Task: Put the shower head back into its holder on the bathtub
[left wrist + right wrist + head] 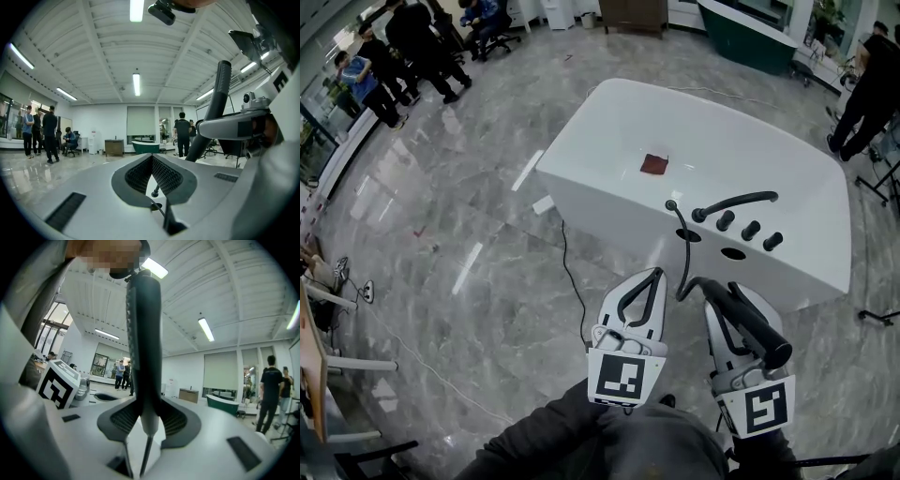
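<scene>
Right hand-held gripper behind shower head

Head view: camera carried high, pointed steeply down; white bathtub framed close ahead, left gripper and right gripper at lower edge. Gripper views: cameras seated low behind own jaws, pointed level across hall; neighbouring gripper caught at inner edge. Dark green tub shared by all three.

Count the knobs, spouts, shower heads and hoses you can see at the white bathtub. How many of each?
Knobs: 3
Spout: 1
Shower head: 1
Hose: 1
Total: 6
</scene>
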A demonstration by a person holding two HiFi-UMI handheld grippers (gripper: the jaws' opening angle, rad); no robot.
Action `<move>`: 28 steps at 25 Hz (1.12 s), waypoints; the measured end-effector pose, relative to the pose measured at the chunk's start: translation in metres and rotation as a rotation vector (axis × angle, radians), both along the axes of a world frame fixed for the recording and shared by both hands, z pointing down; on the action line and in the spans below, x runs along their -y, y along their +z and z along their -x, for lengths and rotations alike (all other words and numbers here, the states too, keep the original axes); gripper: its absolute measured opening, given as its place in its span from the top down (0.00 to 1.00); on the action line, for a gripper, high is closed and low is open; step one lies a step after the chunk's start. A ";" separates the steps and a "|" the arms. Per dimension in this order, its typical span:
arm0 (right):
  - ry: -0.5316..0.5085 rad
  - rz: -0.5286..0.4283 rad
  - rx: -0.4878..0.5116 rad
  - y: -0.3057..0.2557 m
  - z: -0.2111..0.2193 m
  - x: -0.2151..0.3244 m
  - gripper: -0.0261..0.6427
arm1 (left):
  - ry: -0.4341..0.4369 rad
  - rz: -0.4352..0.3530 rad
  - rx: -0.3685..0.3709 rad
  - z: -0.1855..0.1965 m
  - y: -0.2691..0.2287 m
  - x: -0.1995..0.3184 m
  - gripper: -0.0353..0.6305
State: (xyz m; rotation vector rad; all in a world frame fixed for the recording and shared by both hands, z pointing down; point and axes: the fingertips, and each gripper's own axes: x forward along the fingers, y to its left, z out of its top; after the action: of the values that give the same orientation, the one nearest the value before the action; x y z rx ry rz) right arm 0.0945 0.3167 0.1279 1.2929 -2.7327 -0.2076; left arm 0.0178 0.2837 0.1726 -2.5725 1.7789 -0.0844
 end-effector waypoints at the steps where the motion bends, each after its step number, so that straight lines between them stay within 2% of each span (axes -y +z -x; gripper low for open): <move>1: 0.008 0.000 -0.005 0.000 0.003 0.004 0.75 | 0.005 0.001 -0.001 0.004 0.000 0.004 0.94; 9: 0.034 0.013 -0.003 -0.001 0.019 0.029 0.75 | 0.039 0.034 -0.004 0.019 0.016 0.029 0.94; 14: 0.053 -0.007 0.008 -0.006 0.011 0.044 0.75 | 0.066 0.036 0.007 0.010 0.015 0.047 0.94; 21: 0.046 -0.003 0.009 -0.009 0.004 0.076 0.75 | 0.062 0.037 0.024 0.004 0.010 0.085 0.94; 28: 0.027 0.048 0.027 0.003 -0.005 0.111 0.75 | 0.052 0.079 0.035 -0.008 0.028 0.127 0.94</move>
State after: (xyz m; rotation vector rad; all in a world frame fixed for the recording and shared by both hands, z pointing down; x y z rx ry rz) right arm 0.0998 0.2060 0.1310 1.3292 -2.7230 -0.1213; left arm 0.0262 0.1563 0.2010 -2.6510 1.7306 -0.2018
